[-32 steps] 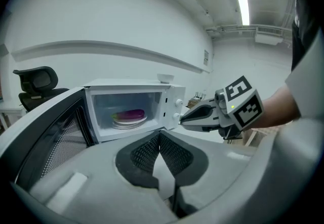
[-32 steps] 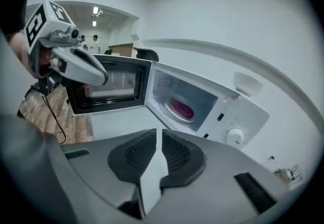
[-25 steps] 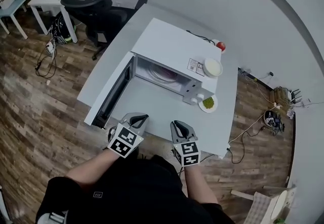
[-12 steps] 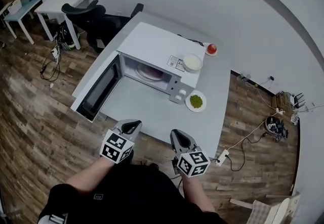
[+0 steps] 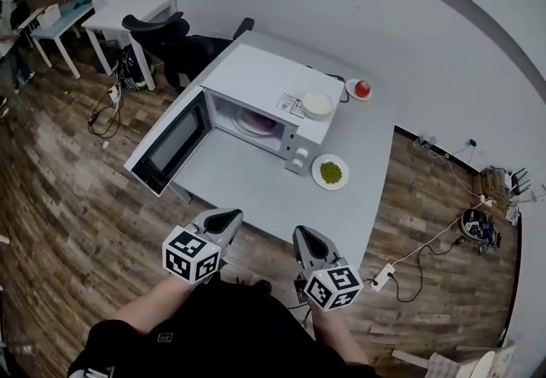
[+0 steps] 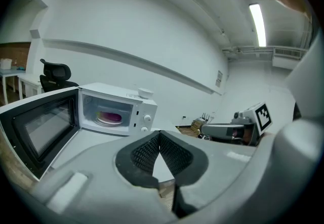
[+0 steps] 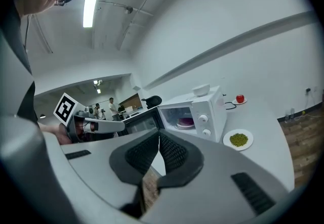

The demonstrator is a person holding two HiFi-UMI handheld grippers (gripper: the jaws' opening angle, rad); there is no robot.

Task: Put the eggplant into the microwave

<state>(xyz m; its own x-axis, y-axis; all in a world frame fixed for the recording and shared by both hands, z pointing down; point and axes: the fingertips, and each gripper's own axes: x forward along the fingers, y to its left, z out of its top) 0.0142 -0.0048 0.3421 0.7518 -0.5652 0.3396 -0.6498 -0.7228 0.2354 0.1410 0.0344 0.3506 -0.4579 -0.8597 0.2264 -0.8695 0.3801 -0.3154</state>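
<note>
The eggplant (image 5: 254, 122) lies on a plate inside the microwave (image 5: 266, 78), whose door (image 5: 173, 142) stands swung open. Both grippers hover in front of the microwave, beyond the table's (image 5: 247, 178) near edge. The left gripper (image 5: 223, 216) has its jaws tip to tip, empty. The right gripper (image 5: 307, 235) has just closed its jaws, also on nothing.

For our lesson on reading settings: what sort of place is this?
Probably an office or lab, not a home kitchen: the microwave stands on a plain white table, with an office chair and loose floor cables.
</note>
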